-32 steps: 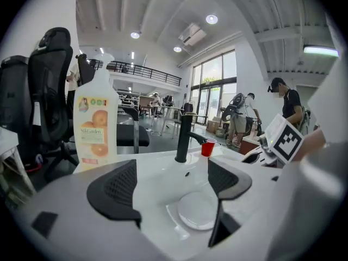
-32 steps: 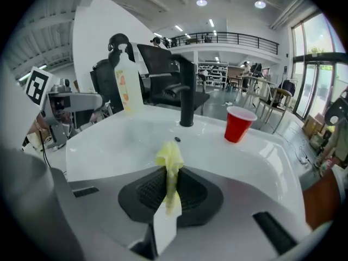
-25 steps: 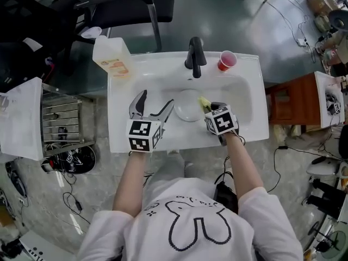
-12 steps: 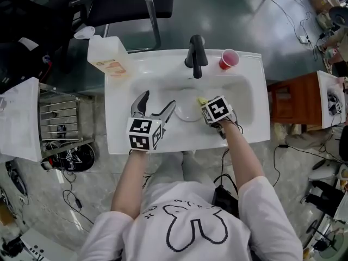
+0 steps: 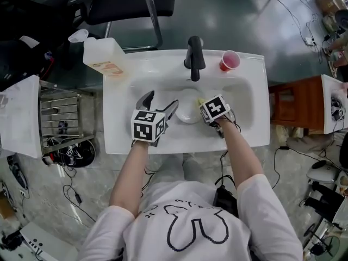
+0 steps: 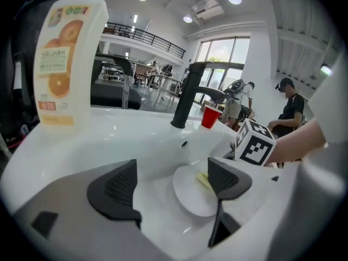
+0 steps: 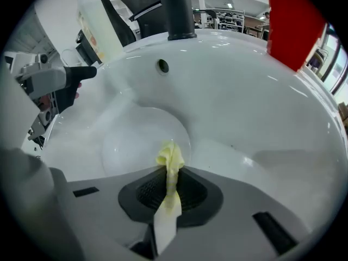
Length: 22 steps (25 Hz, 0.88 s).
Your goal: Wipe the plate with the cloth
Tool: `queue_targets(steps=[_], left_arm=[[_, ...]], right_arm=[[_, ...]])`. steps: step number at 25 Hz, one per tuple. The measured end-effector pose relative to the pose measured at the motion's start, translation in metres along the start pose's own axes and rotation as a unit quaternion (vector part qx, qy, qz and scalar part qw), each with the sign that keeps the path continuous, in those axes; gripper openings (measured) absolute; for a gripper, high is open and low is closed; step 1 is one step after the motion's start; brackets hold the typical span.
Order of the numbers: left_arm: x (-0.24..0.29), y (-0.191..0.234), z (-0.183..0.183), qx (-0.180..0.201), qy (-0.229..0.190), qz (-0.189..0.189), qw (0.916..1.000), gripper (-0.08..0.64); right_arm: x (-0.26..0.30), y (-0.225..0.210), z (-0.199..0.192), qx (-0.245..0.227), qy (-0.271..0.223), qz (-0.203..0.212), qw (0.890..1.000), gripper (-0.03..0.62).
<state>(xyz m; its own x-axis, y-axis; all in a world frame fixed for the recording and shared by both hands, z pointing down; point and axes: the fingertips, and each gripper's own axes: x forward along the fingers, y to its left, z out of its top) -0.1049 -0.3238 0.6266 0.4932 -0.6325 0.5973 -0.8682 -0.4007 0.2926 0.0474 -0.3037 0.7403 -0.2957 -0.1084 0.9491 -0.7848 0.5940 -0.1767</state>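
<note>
A white plate (image 5: 187, 107) lies in the basin of the white sink (image 5: 120, 94), below the faucet. My right gripper (image 5: 205, 105) is shut on a yellow cloth (image 5: 202, 100) and holds it at the plate's right edge. In the right gripper view the cloth (image 7: 169, 170) sticks out between the closed pads, its tip over the plate (image 7: 138, 140). My left gripper (image 5: 161, 105) is open and hovers over the basin just left of the plate, holding nothing. From the left gripper view the plate (image 6: 196, 194) and cloth (image 6: 203, 179) show between the spread jaws.
A black faucet (image 5: 193, 56) stands at the back of the sink, with a red cup (image 5: 228, 60) to its right. A soap bottle (image 5: 106, 56) sits on the back left corner. A wire rack (image 5: 60, 121) is to the left, an orange cabinet (image 5: 293, 105) to the right, a chair (image 5: 128, 1) behind.
My right gripper has carried the cloth left to the plate's right edge. My left gripper has edged forward and right toward the plate, still open.
</note>
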Motion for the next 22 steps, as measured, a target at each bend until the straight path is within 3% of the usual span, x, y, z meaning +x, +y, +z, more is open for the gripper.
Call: queue_targets(steps=[4, 7, 10, 12, 15, 19, 22], left_arm=[[0.023, -0.004, -0.029, -0.039, 0.076, -0.028, 0.9959, 0.411], [0.038, -0.012, -0.049, -0.082, 0.135, -0.054, 0.9860, 0.411], [0.049, -0.019, -0.061, -0.142, 0.168, -0.077, 0.9724, 0.380], [0.054, -0.021, -0.071, -0.184, 0.186, -0.087, 0.9612, 0.323], [0.060, -0.024, -0.080, -0.219, 0.202, -0.096, 0.9498, 0.284], [0.068, -0.024, -0.088, -0.249, 0.208, -0.097, 0.9409, 0.177], [0.070, -0.022, -0.092, -0.248, 0.211, -0.090, 0.9412, 0.078]], right_arm=[[0.001, -0.002, 0.001, 0.008, 0.000, 0.011, 1.000, 0.051], [0.001, -0.002, 0.000, 0.012, 0.000, 0.018, 1.000, 0.051], [0.001, -0.003, -0.001, 0.013, 0.000, 0.018, 1.000, 0.051], [0.001, -0.003, -0.002, 0.014, 0.000, 0.019, 1.000, 0.051], [-0.001, -0.003, -0.002, 0.017, -0.004, 0.022, 1.000, 0.051], [0.001, -0.003, -0.003, 0.020, -0.007, 0.024, 0.999, 0.051], [0.001, -0.003, -0.003, 0.019, -0.009, 0.025, 0.999, 0.051]])
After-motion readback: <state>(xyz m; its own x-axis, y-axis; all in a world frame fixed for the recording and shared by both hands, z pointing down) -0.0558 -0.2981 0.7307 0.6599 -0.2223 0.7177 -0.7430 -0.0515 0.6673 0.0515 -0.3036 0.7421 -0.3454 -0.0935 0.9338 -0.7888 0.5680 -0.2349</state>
